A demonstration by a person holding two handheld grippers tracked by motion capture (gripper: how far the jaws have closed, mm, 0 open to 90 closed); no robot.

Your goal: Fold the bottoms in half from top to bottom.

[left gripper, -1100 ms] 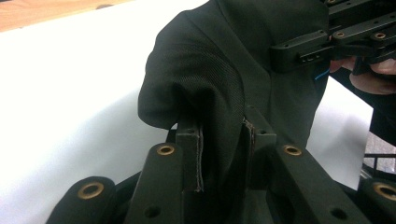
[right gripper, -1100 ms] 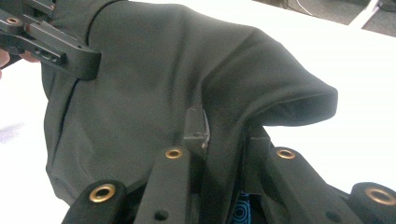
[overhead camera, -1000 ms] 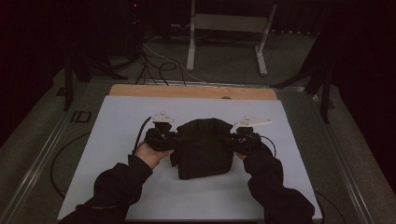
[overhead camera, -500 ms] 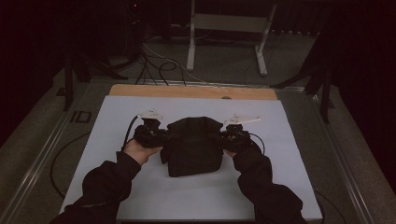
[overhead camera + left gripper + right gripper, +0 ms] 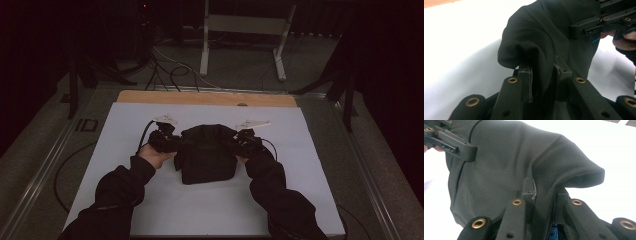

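Observation:
A dark, folded cloth (image 5: 206, 152) hangs between my two grippers over the white table sheet (image 5: 300, 150), its lower end on or just above the sheet. My left gripper (image 5: 176, 142) pinches the cloth's left upper edge. In the left gripper view, my left gripper (image 5: 543, 72) has a fold of the cloth (image 5: 534, 37) pressed between its jaws, and the other gripper (image 5: 594, 25) grips the far side. My right gripper (image 5: 239, 142) holds the right upper edge. In the right gripper view, my right gripper (image 5: 544, 187) has its jaws closed on the fabric (image 5: 506, 162).
A wooden strip (image 5: 200, 97) runs along the sheet's far edge. Beyond it stand a metal frame (image 5: 245, 30) and loose cables (image 5: 170, 70) on the floor. Metal rails (image 5: 45, 165) border the table at left and right. White sheet lies open all around the cloth.
Both hands have carried the cloth a little to the left and lower. Both grips look unchanged.

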